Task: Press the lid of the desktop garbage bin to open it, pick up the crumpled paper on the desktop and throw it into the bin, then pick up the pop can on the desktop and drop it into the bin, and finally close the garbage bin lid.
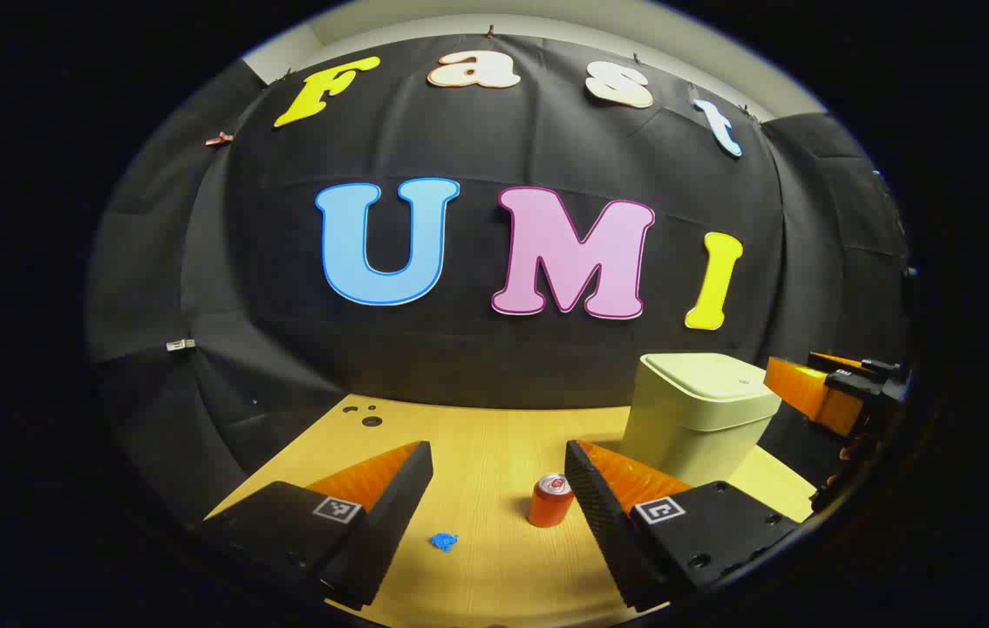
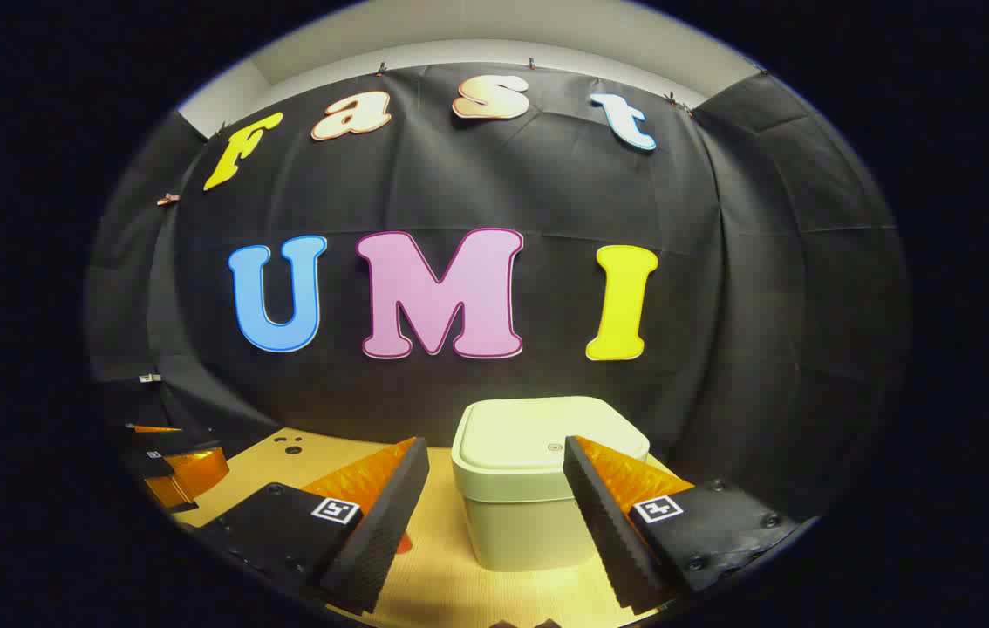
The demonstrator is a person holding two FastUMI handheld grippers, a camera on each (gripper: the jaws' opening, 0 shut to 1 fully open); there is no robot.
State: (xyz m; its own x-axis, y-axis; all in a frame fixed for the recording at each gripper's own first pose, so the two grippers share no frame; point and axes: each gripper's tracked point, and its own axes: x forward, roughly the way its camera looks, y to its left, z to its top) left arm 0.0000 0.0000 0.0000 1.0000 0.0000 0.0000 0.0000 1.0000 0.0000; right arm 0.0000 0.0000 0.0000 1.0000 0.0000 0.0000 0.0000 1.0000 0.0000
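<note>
- While the left gripper (image 1: 499,475) hangs above the wooden desktop (image 1: 494,436), its two fingers stand wide apart and hold nothing.
- Between those fingers, near the right one and apart from it, the pop can (image 1: 550,501) stands upright on the desktop; it is orange-red with a silver top.
- A small piece of blue crumpled paper (image 1: 445,542) lies on the desktop to the left of the can, closer to the camera and well clear of both fingers.
- Beyond the right finger in the left gripper view, the pale garbage bin (image 1: 695,414) sits toward the back of the desktop with its lid (image 1: 708,377) down.
- At the far right edge of that view the other gripper is seen beside the bin, near its lid; whether it touches the bin cannot be told.
- In the right gripper view, the right gripper (image 2: 496,475) is also spread wide and grips nothing.
- The bin stands straight ahead between its fingers, lid flat and shut; the fingertips frame the lid's front edge, and contact cannot be told.
- At the lower left edge of the right gripper view, the left gripper shows over the desktop.
</note>
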